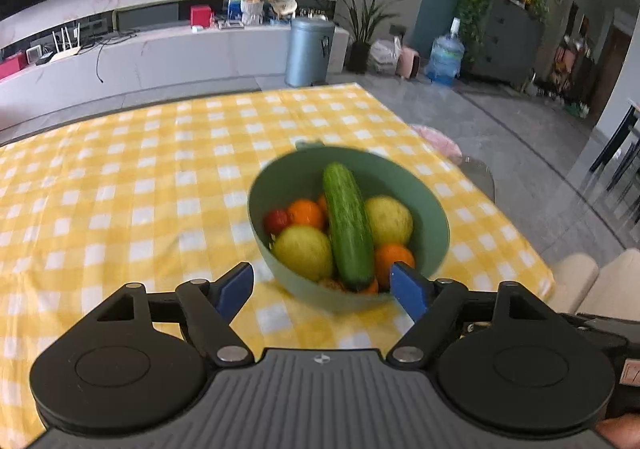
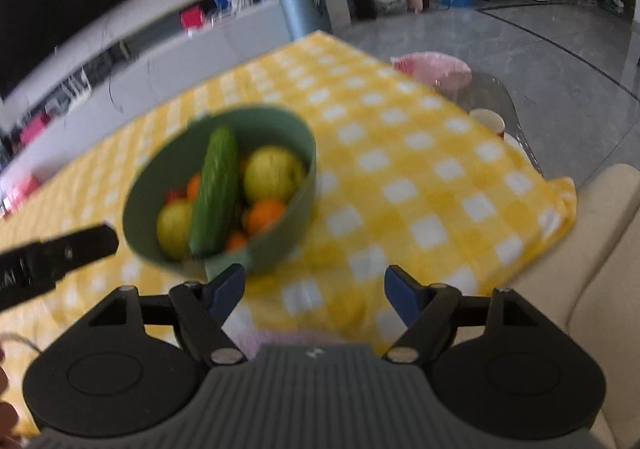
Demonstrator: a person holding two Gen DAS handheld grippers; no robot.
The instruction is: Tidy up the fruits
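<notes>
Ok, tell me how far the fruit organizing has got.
Done: the cucumber, two yellow-green fruits, oranges and a small red fruit all sit in the green bowl on the checked tablecloth. No loose fruit shows on the cloth. In hand: nothing; the left gripper and right gripper are both open and empty. Left: apparently little, though the views cover only part of the table.

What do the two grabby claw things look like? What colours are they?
The left gripper and right gripper look alike: blue fingertip pads on black jointed arms with silver pins, two round black discs, and a grey ribbed body bearing a small round logo.
</notes>
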